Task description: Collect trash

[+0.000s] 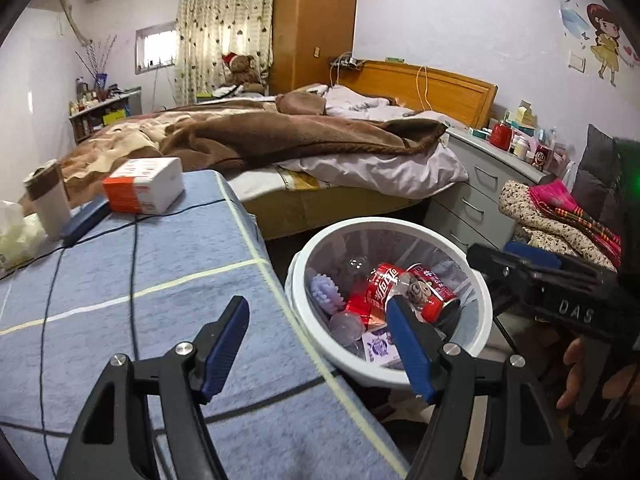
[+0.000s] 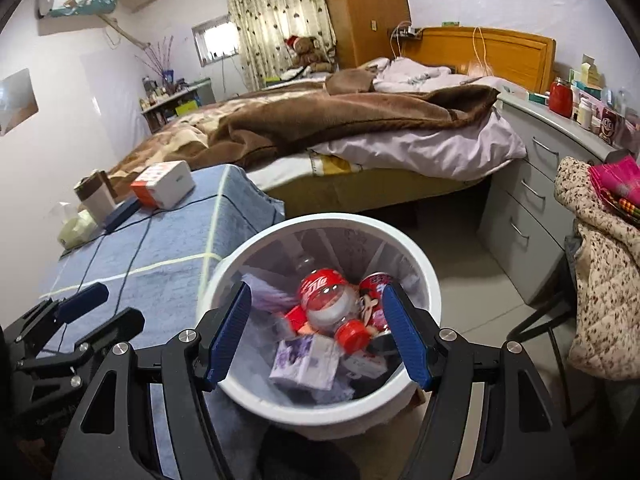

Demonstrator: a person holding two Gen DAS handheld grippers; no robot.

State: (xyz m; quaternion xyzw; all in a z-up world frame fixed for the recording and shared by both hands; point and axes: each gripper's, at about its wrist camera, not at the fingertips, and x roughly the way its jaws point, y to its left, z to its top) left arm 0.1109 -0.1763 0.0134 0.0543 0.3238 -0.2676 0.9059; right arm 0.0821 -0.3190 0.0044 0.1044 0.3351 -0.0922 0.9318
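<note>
Looks like we're at the drop-off end of a trash run. The white bin (image 2: pixel 424 280) sits on the floor right beside the blue-covered table (image 1: pixel 120 280), with the bed behind, and it's already loaded: a plastic cola bottle (image 2: pixel 324 300) lying on its side with its red cap toward the camera, a red can (image 2: pixel 372 296) next to it, a purple-and-white packet (image 2: pixel 308 360), and some clear stuff deeper down that I can't really make out.

Both grippers are empty as far as I can see. The right gripper (image 2: pixel 316 336) hangs over the bin mouth, tilted down into it, jaws spread wide with nothing between the pads, so just the trash showing below. The left gripper (image 1: pixel 316 344) is over the table edge, also angled down, released, one finger over the cloth and the other over the bin rim. In the left view you can see the person's hand (image 1: pixel 576 376) wrapped round the right tool's handle.

My guess for next: swing back to the table and check what's left. Over at the far end there's a crumpled tissue (image 1: pixel 16 232), a cup (image 1: pixel 46 204) and a tissue pack (image 1: pixel 144 186). The tissue looks like the likeliest trash, soft stuff, so it needs a proper full pinch. Mind the black cable (image 1: pixel 136 248) running across the cloth.
</note>
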